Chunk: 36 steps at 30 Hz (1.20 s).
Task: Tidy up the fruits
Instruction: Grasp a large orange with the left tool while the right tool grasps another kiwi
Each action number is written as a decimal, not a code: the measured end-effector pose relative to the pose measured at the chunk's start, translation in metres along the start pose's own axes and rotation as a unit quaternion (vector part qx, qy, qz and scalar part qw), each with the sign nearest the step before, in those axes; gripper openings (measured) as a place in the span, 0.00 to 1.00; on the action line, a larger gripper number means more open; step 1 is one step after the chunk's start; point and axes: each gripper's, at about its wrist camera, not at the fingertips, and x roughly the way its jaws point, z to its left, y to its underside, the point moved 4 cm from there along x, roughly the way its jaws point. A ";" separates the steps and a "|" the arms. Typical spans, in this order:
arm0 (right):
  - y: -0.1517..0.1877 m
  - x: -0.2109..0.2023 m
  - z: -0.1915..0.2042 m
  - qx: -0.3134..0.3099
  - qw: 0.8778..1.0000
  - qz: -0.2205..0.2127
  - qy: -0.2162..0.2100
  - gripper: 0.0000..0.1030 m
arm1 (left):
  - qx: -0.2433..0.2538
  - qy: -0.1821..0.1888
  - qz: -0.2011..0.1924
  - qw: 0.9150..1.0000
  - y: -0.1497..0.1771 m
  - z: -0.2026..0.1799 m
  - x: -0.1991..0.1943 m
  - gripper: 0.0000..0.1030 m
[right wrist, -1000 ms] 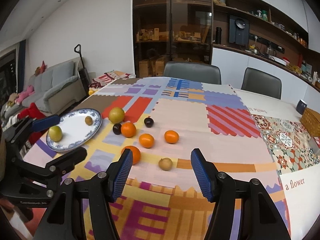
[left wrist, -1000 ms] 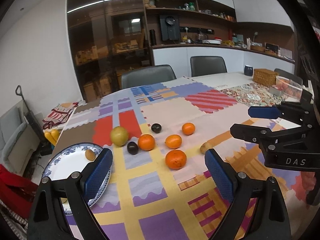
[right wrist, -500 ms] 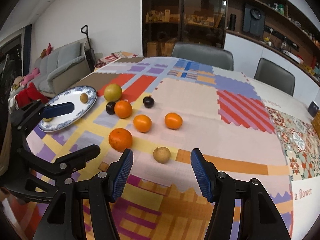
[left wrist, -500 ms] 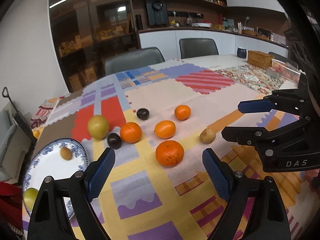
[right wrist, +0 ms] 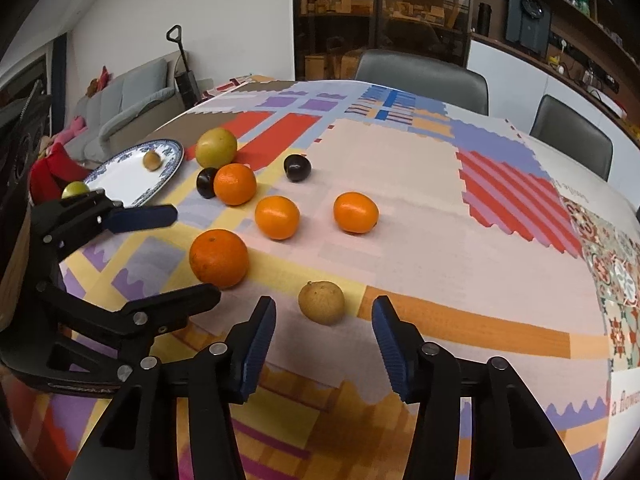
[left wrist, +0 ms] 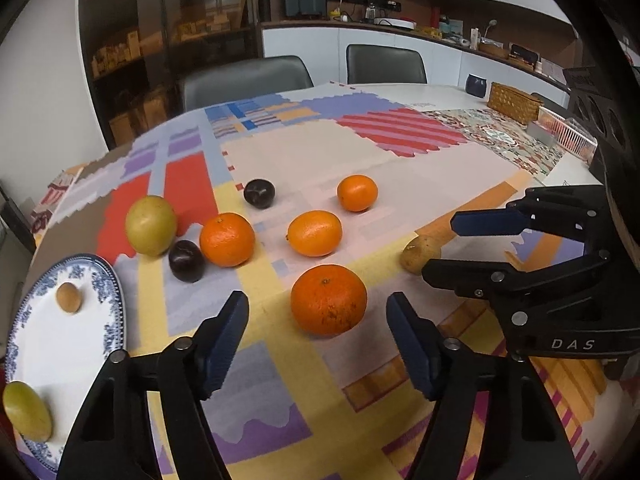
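The left gripper (left wrist: pixel 318 344) is narrowing its still-parted jaws just short of the large orange (left wrist: pixel 328 299), lining up for a grab; nothing is between them yet. Beside it, the right gripper (right wrist: pixel 324 344) is closing its gapped, empty jaws toward the small brown fruit (right wrist: pixel 321 302) ahead. Both fruits are probably heading for the blue-rimmed plate (left wrist: pixel 112 304) left of the tongs

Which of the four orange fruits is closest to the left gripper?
The biggest, darkest orange, alone at the front, just ahead of the left gripper, whose closing jaws have not reached it. The other three sit farther back.
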 end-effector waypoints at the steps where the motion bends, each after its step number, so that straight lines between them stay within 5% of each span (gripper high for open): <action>1: 0.000 0.002 -0.001 0.003 1.000 0.001 -0.001 0.47 | -0.002 0.002 0.002 1.000 0.000 0.000 0.002 0.66; 17: -0.002 0.020 -0.004 0.026 0.999 0.015 -0.017 0.37 | -0.027 0.027 0.039 0.999 -0.001 0.001 0.018 0.40; 23: -0.001 0.024 -0.002 0.027 0.999 0.021 -0.019 0.28 | -0.026 0.024 0.043 0.998 -0.001 0.000 0.018 0.40; 36: -0.006 0.005 0.002 0.040 0.999 -0.001 -0.024 0.28 | -0.042 0.010 0.022 0.999 -0.006 0.003 -0.012 0.40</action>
